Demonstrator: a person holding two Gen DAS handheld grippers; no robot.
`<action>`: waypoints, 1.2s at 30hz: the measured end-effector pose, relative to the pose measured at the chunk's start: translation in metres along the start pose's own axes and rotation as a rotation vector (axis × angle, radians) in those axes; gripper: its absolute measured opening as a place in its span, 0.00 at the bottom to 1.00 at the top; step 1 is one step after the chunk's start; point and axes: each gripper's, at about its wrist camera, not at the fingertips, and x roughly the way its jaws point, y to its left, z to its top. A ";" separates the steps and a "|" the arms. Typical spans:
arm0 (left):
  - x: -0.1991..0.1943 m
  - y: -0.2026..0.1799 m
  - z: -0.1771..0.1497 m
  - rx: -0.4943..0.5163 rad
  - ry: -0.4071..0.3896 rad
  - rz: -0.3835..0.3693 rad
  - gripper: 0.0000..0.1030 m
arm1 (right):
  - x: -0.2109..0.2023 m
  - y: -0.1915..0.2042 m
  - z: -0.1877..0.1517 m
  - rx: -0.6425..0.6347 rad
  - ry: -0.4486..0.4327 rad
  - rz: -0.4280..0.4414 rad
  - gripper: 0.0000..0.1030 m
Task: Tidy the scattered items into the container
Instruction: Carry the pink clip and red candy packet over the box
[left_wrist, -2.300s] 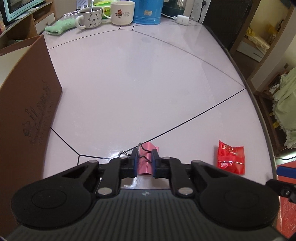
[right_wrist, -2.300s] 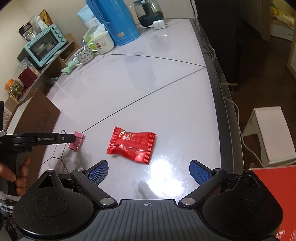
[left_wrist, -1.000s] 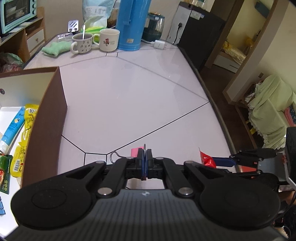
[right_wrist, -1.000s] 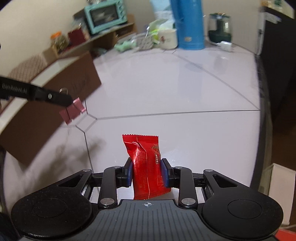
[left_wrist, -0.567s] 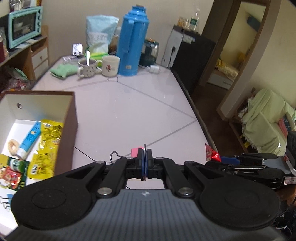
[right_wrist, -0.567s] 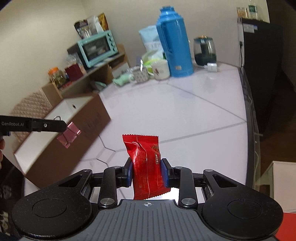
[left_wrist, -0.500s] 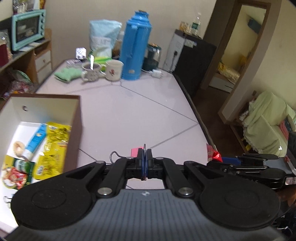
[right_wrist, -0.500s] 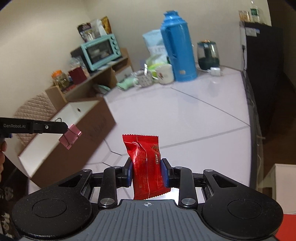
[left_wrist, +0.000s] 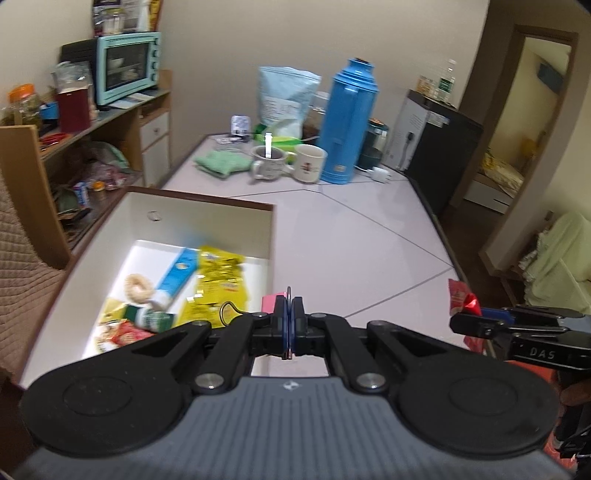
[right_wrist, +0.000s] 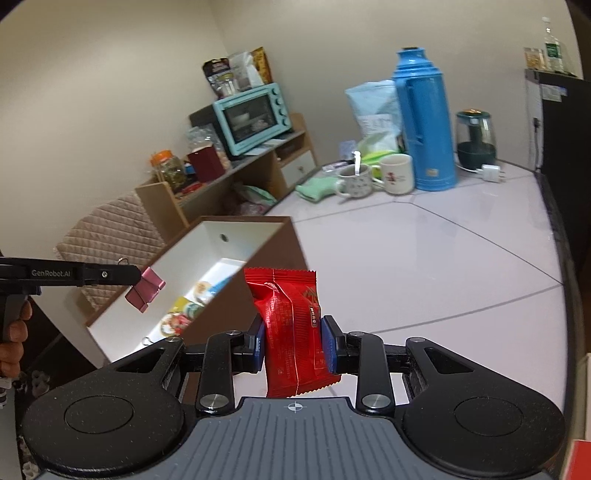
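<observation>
We hold a pink binder clip (right_wrist: 144, 289) in our left gripper (left_wrist: 289, 325) and a red snack packet (right_wrist: 293, 332) in our right gripper (right_wrist: 295, 349), jaws clamped tight, both raised beside the open box (left_wrist: 271, 236) for dropping in.

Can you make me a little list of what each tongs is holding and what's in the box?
Left tongs: shut on the pink metal binder clip, lifted near the box.
Right tongs: shut on the red foil snack packet, in the air.
Container: brown cardboard box with white inside, open on the pale table.
Inside box: yellow packets, blue tube, ring-shaped snack.
Far end: blue thermos, two mugs.
</observation>
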 end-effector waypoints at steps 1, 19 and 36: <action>-0.004 0.008 -0.001 -0.008 -0.003 0.010 0.00 | 0.003 0.005 0.001 -0.004 -0.001 0.006 0.29; -0.018 0.109 -0.010 -0.041 0.051 0.048 0.00 | 0.059 0.087 0.012 -0.036 -0.002 0.086 0.29; 0.010 0.119 -0.013 0.028 0.117 -0.051 0.00 | 0.086 0.125 0.018 -0.046 -0.011 0.074 0.29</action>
